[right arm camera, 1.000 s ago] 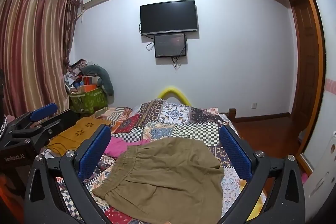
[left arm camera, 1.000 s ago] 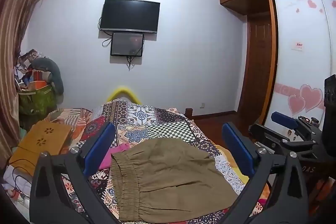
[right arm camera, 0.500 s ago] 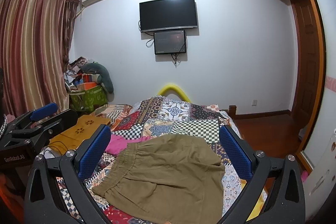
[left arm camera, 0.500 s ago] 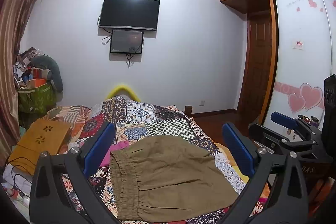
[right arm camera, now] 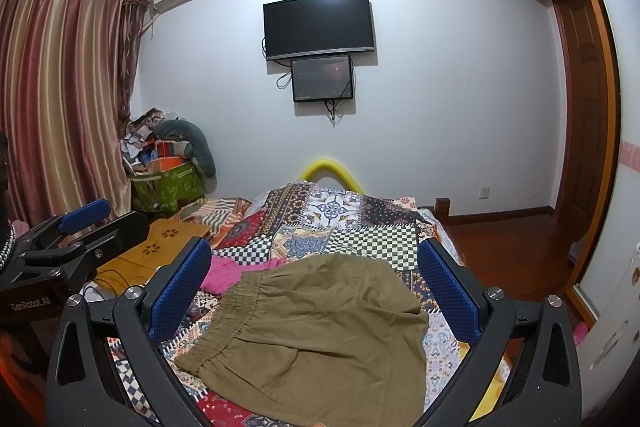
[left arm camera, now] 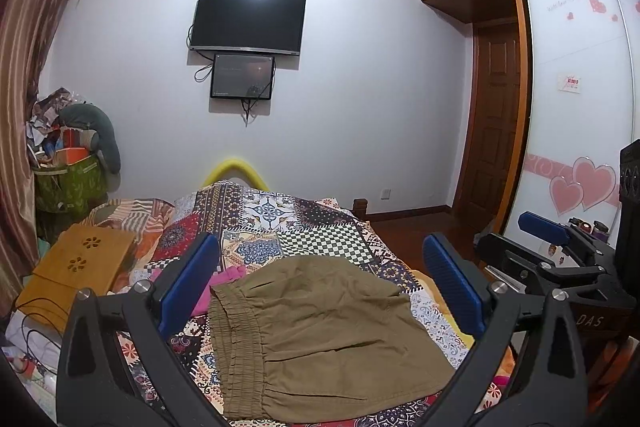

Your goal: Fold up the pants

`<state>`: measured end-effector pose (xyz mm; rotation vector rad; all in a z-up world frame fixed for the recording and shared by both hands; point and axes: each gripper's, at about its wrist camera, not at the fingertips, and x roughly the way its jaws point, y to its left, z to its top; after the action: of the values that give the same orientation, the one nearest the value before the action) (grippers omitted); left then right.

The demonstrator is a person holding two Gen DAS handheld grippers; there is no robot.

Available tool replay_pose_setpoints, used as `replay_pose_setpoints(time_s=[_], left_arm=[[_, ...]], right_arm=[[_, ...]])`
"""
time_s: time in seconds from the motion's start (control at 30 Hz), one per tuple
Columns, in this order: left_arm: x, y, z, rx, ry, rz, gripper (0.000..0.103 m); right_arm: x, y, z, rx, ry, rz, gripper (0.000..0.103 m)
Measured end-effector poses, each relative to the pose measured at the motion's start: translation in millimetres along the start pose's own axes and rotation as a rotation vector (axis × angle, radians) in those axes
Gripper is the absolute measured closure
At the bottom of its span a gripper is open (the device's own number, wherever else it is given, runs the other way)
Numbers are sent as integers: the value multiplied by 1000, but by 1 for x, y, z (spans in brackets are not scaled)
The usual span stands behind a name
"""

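The olive-brown pants (left arm camera: pixel 320 339) lie folded into a compact bundle on the patchwork quilt (left arm camera: pixel 316 227) at the near end of the bed, the elastic waistband on the left and the smooth folded body running to the right; they sit in the same spot and the same shape as half a second and a second ago. The left gripper (left arm camera: pixel 324 285) hangs above the near edge of the pants with its blue pads spread wide, nothing between them and no contact with the cloth. The right gripper (right arm camera: pixel 316 287) is likewise held wide apart and empty over the pants (right arm camera: pixel 316 331), slightly to the right of the other. Across the earlier frames neither gripper has changed its opening; the only difference is a slight drift of both cameras, so that the wall-mounted TV (left arm camera: pixel 248 23) and the small screen (left arm camera: pixel 243 76) beneath it sit a touch higher in view than a second ago. A pink garment (right arm camera: pixel 236 271) pokes out from under the far left corner of the pants, unmoved. To the left of the bed a wooden lap desk (left arm camera: pixel 80 271) rests tilted, and farther left a green bag (left arm camera: pixel 70 183) stands piled with clutter beside the curtain (right arm camera: pixel 60 91).
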<state>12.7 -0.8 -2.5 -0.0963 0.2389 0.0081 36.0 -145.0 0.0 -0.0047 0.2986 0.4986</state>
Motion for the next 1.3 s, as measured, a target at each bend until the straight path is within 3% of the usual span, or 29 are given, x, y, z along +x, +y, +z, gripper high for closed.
replay_pose_setpoints(time_s=[1.3], left_arm=[[6, -3, 0, 4, 1, 0, 0]], right_arm=[[1, -2, -2, 8, -1, 2, 0]])
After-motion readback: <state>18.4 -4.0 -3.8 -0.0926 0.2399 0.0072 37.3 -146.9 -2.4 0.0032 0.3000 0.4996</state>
